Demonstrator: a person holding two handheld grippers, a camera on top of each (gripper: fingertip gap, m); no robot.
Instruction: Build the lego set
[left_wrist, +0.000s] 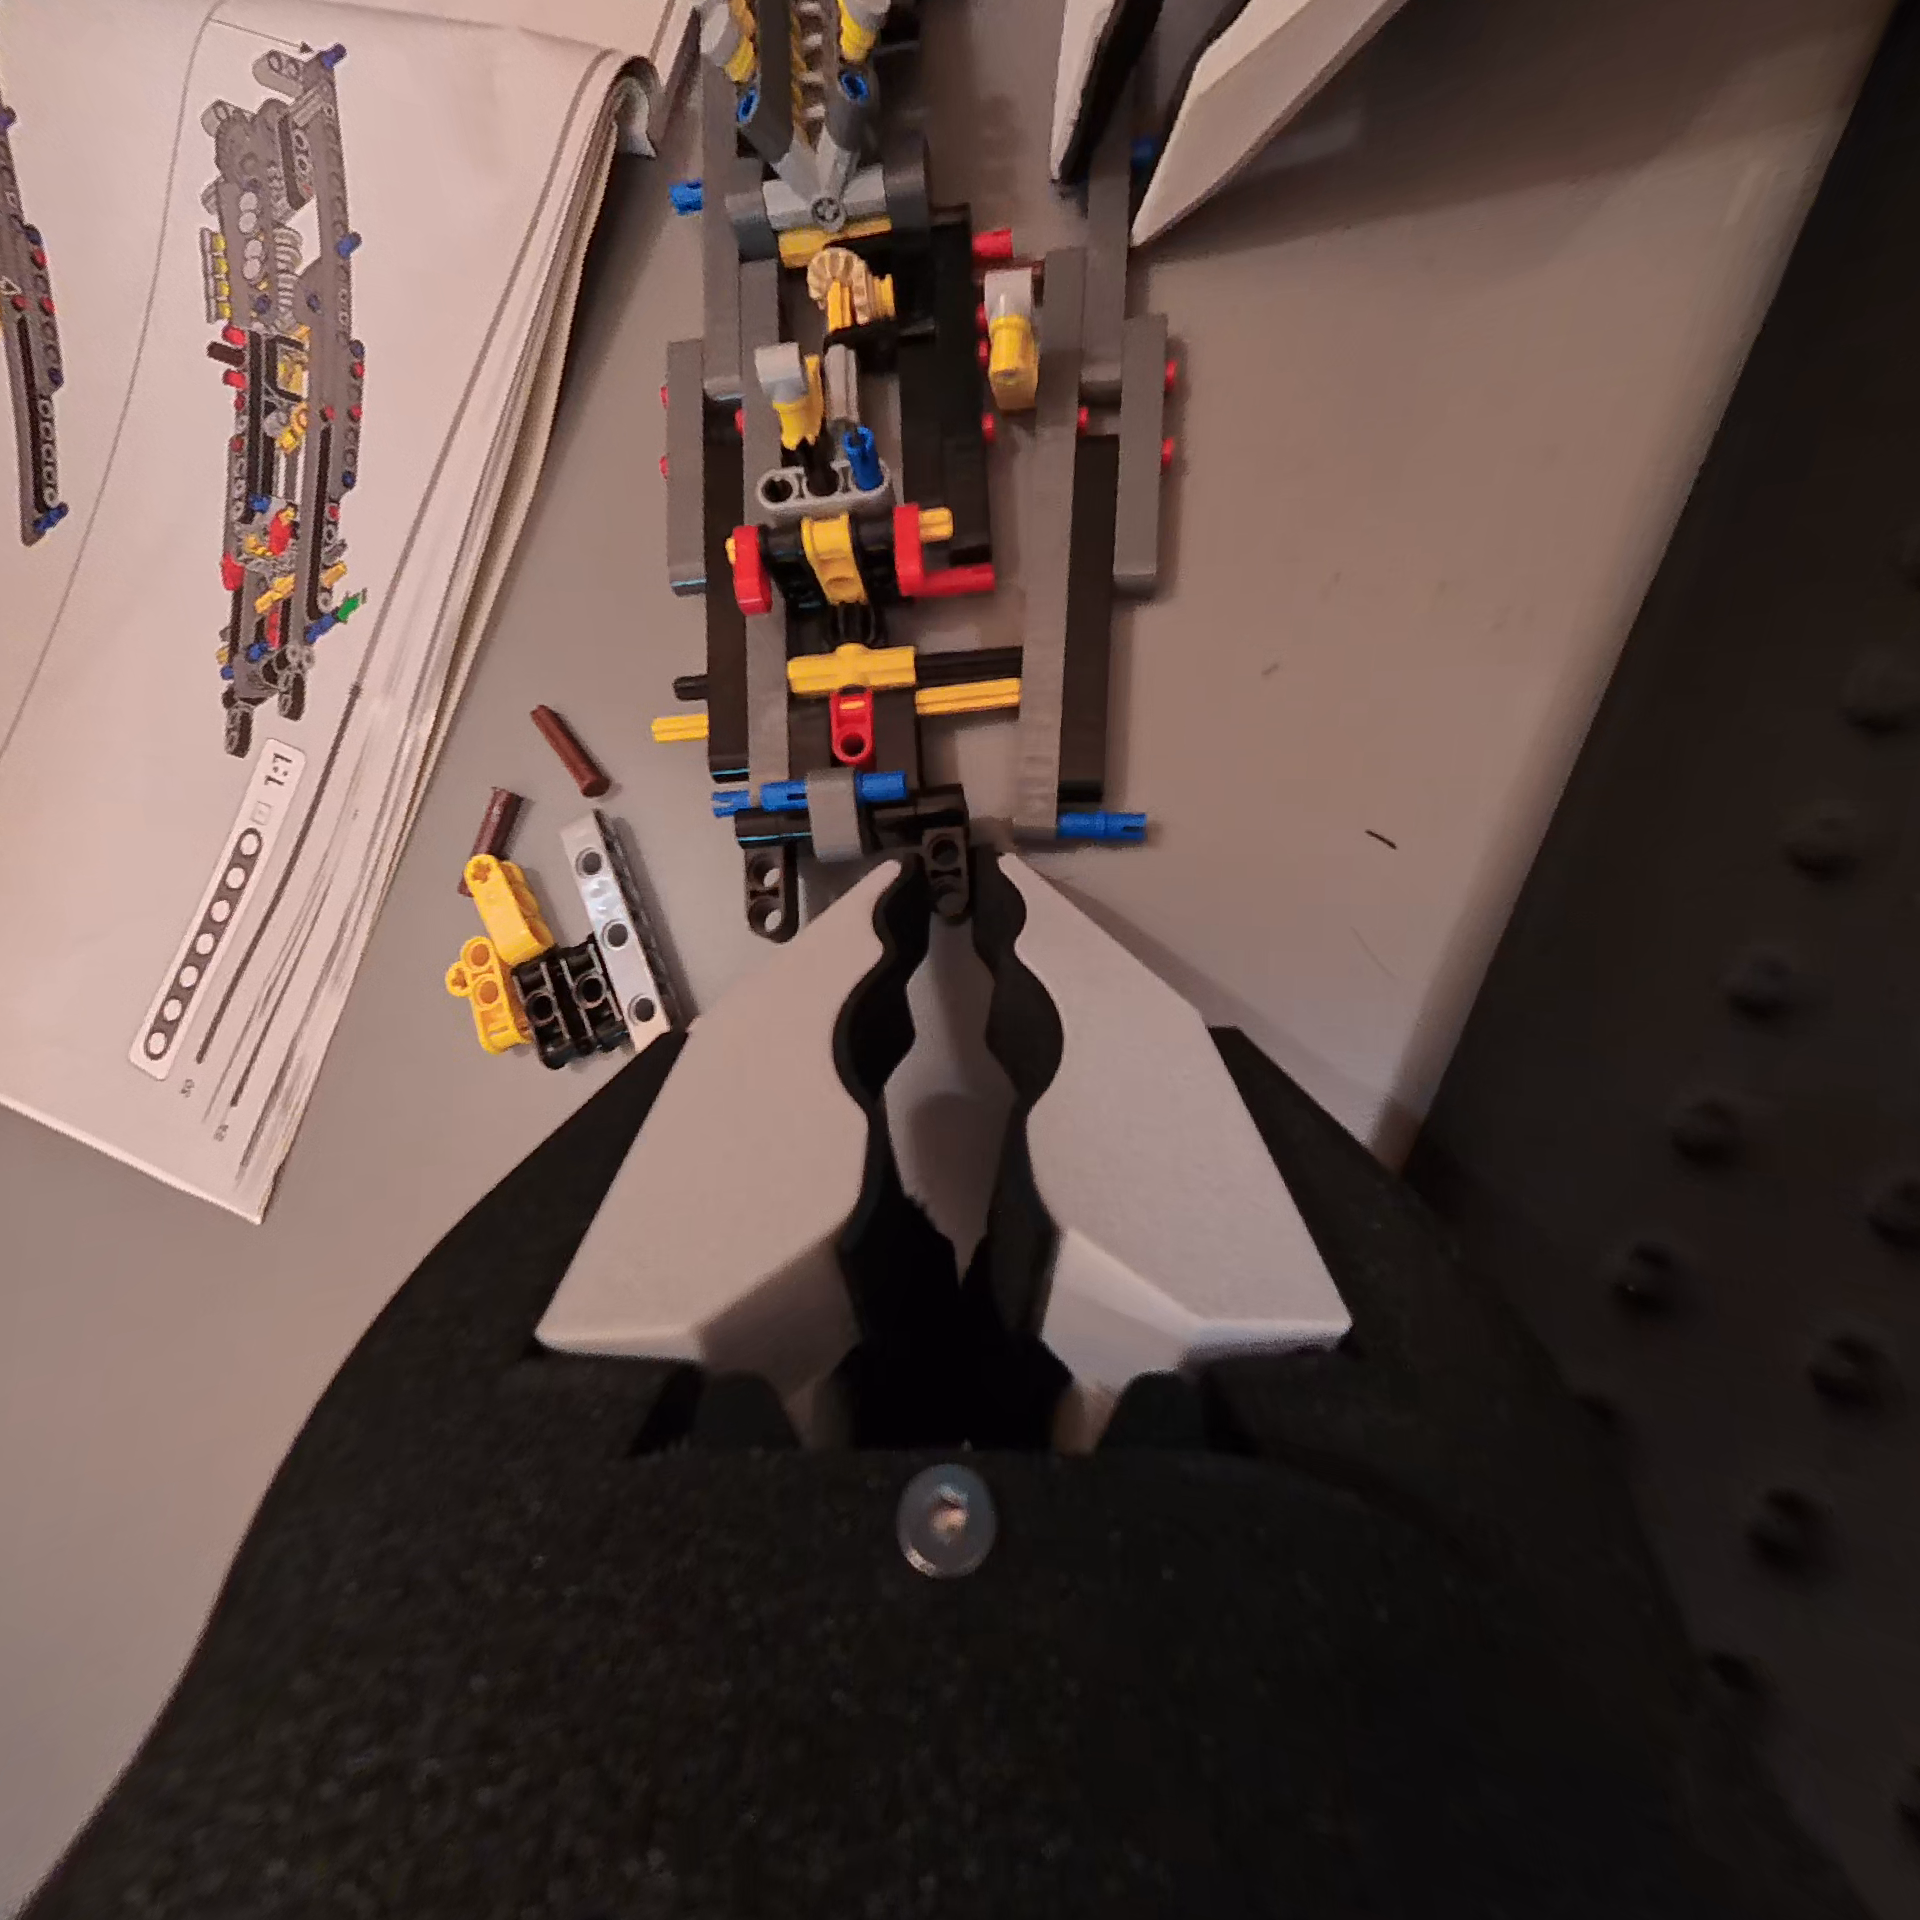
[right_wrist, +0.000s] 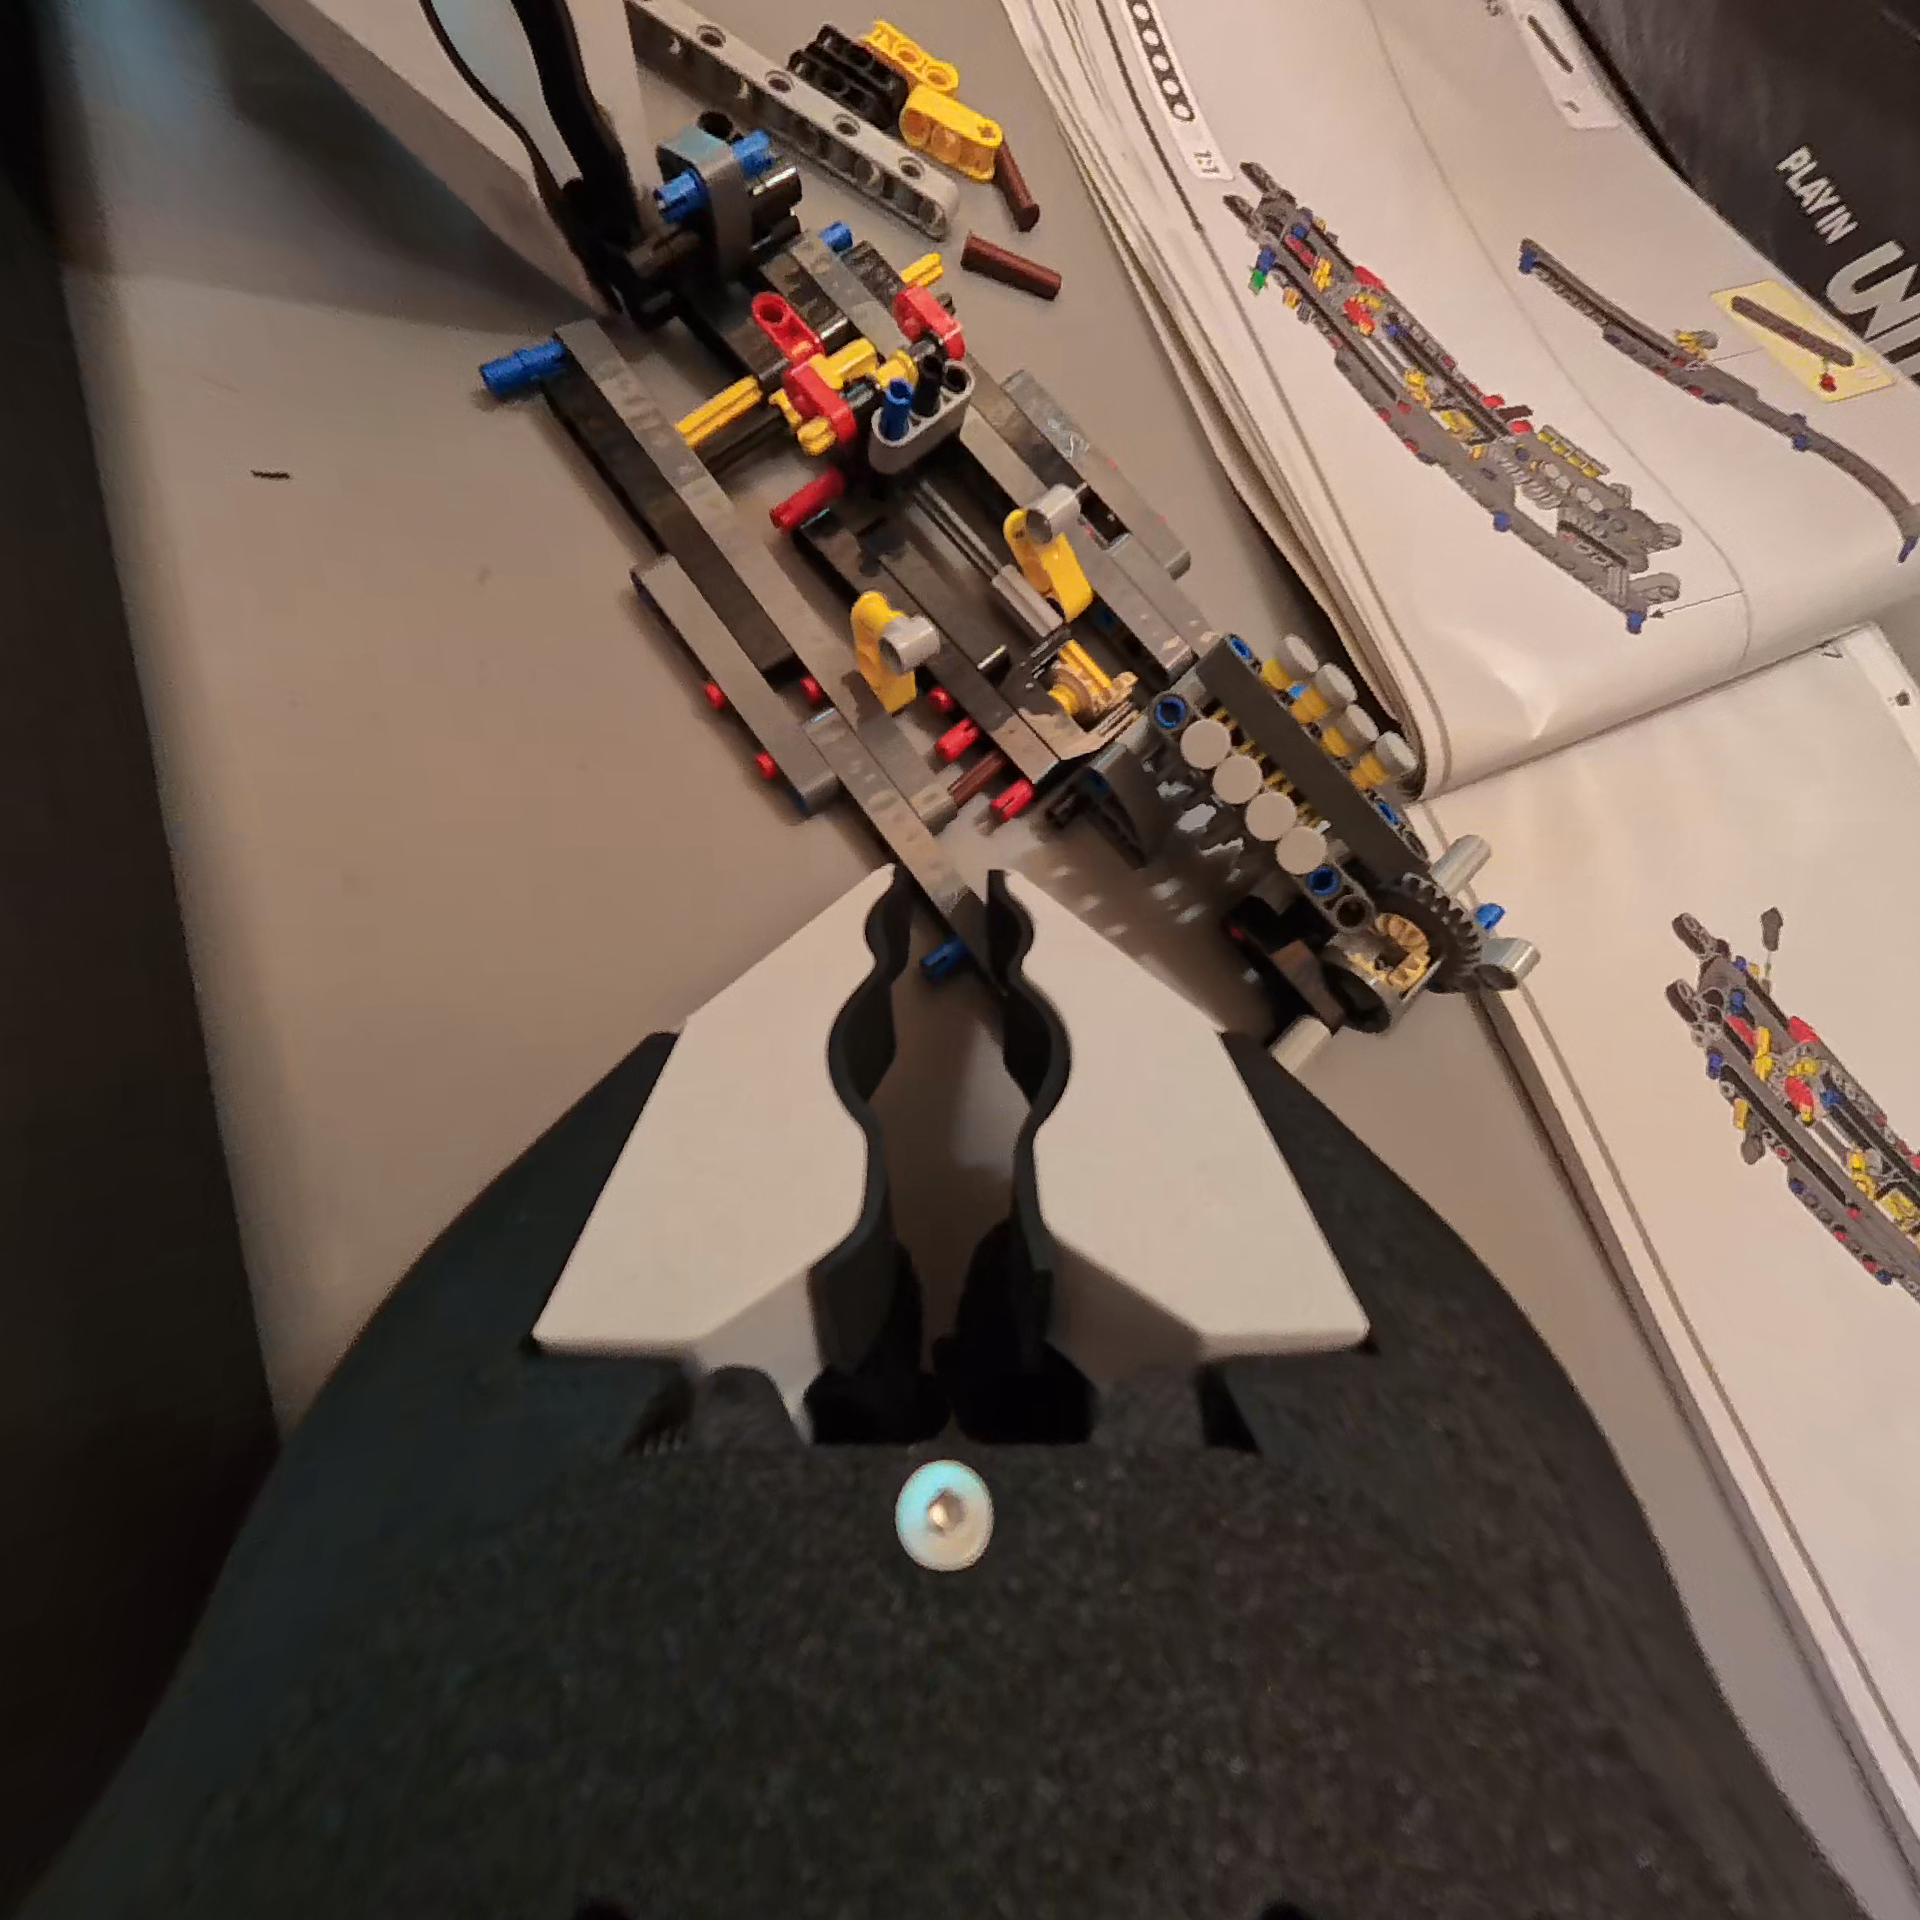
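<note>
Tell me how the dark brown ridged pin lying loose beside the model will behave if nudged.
The dark brown ridged pin looks round along its length, so it would probably roll on the smooth grey table. It seems small and light, likely skidding easily. Nothing touches it.

Both wrist views look steeply down along their jaws, close over the grey surface (left_wrist: 1299, 540). They face the lego chassis (left_wrist: 852, 499) from opposite ends and share it, the manual (right_wrist: 1507, 436) and loose parts (left_wrist: 551, 956)

Dim warm light, soft blur, wide-angle bending at edges.
</note>
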